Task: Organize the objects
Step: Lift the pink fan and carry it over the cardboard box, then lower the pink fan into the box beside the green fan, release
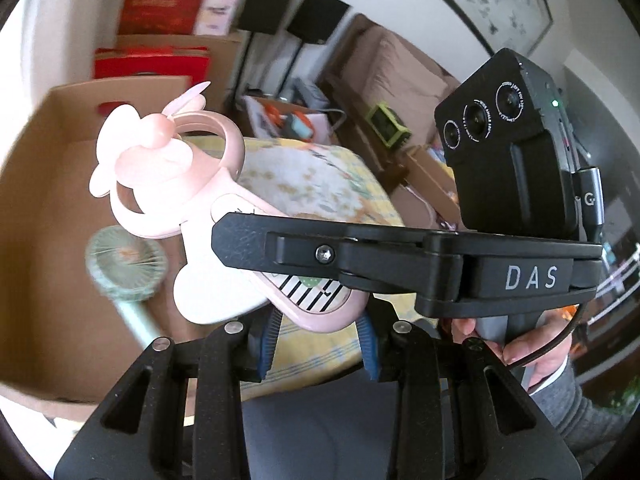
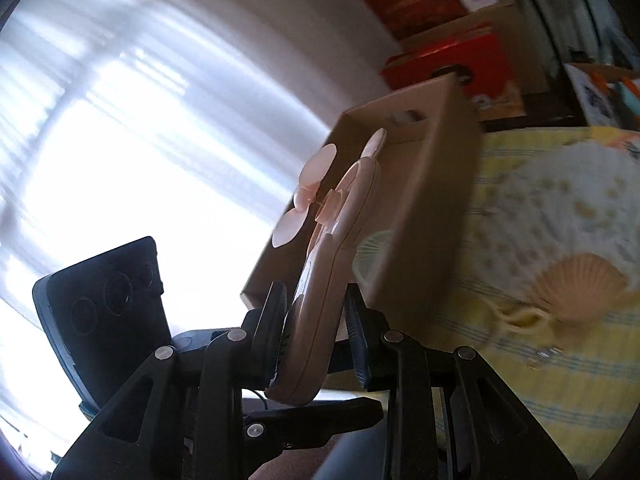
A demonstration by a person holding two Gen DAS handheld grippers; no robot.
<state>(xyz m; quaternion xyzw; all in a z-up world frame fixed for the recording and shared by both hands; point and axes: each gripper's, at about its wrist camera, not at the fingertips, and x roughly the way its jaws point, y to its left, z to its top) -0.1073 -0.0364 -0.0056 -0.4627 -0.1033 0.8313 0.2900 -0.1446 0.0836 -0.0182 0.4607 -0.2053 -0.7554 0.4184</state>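
both tools, left (image 1: 318, 340) and right (image 2: 316, 340), pinching the pink handheld fan (image 1: 224, 240)

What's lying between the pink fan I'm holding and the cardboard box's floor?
A mint-green handheld fan lies in the cardboard box, below the pink fan. The left wrist view shows it clearly, the right wrist view only blurred.

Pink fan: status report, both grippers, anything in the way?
Both grippers, left and right, shut on pink fan, held up. Cardboard box behind, green fan inside. Path clear.
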